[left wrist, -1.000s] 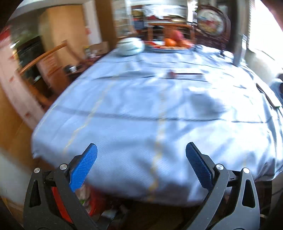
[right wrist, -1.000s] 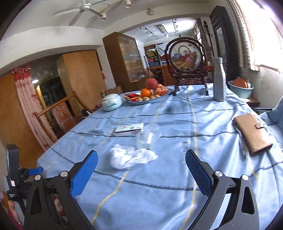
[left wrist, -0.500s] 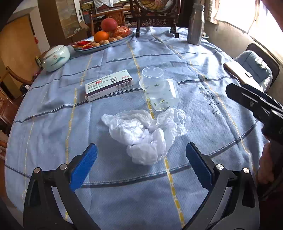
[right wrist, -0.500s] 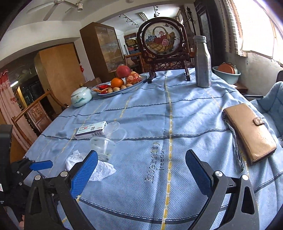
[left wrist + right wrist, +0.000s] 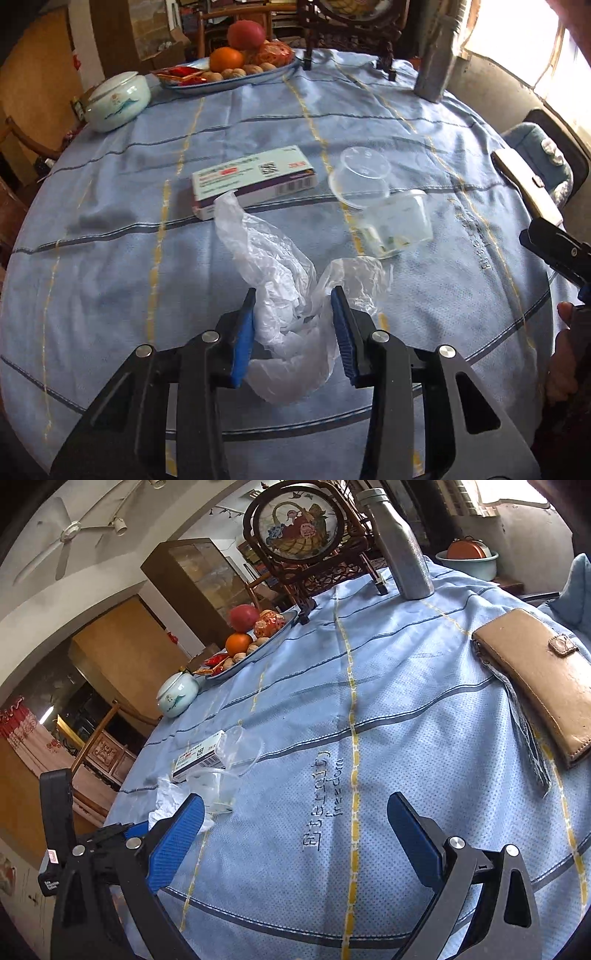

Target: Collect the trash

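While its jaws are closing, the left gripper [image 5: 293, 325] has the crumpled white plastic bag [image 5: 284, 291] between its two blue pads, which look to be already touching the plastic on both sides. One bag only, lying on the blue tablecloth [image 5: 110, 258] near the table's front edge. Just behind it: two clear plastic cups, one tipped on its side [image 5: 397, 225] with bits of residue inside, the other [image 5: 364, 177] upside down and touching it. One medicine box [image 5: 255, 181] beside the cups, the bag's far tip lying against it. The right gripper [image 5: 295, 834] hangs spread wide over bare cloth, nothing between its pads. Further back: one lidded ceramic jar [image 5: 116, 99], one fruit plate [image 5: 229, 75], one metal bottle [image 5: 400, 546], one framed embroidery stand [image 5: 299, 528]. One tan wallet [image 5: 543, 679] lies at the table's right edge.
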The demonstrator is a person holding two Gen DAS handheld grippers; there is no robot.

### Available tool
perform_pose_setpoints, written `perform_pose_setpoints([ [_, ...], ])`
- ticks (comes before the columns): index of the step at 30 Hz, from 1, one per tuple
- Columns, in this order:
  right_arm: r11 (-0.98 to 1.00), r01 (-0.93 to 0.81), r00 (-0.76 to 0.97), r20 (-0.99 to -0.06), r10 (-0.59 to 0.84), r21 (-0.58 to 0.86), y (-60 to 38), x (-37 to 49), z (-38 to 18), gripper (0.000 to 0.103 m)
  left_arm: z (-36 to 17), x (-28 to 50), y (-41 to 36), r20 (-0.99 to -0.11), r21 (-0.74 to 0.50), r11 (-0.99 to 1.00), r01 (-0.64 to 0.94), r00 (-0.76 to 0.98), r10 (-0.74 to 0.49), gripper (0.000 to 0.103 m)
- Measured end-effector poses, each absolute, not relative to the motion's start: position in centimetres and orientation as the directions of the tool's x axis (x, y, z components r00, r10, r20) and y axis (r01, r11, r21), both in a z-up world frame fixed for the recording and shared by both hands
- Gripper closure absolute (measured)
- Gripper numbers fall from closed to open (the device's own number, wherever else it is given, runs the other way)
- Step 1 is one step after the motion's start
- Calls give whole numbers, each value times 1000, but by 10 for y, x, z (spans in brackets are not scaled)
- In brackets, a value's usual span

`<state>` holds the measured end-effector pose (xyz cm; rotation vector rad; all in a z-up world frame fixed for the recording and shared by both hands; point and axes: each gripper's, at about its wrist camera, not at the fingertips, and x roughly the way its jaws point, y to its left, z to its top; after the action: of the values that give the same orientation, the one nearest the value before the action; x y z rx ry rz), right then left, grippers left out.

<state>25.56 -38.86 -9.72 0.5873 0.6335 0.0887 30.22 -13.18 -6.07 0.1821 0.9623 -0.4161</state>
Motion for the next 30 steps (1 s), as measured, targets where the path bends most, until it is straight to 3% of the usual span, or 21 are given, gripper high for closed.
perform_pose_setpoints([
  [5, 839, 85, 803, -535, 262, 538, -387, 255, -96, 5, -53, 310, -72, -796, -13, 953, 304, 573, -193, 62],
  [11, 887, 105, 781, -589, 206, 449, -372, 260, -92, 5, -66, 307, -57, -798, -66, 957, 281, 562, -220, 50],
  [13, 923, 96, 758, -628, 174, 372, -357, 268, -89, 5, -60, 303, -57, -775, -75, 955, 287, 586, -237, 22],
  [14, 936, 79, 746, -643, 174, 344, -347, 274, -86, 5, -59, 302, -57, -769, -64, 958, 280, 597, -226, 17],
  [21, 917, -35, 704, -642, 305, 397, -306, 325, -62, 6, -60, 296, -64, -762, -28, 952, 306, 610, -219, 12],
  [30, 927, -13, 689, -668, 280, 375, -291, 350, -84, 6, -60, 302, -54, -756, -127, 942, 312, 585, -295, 11],
])
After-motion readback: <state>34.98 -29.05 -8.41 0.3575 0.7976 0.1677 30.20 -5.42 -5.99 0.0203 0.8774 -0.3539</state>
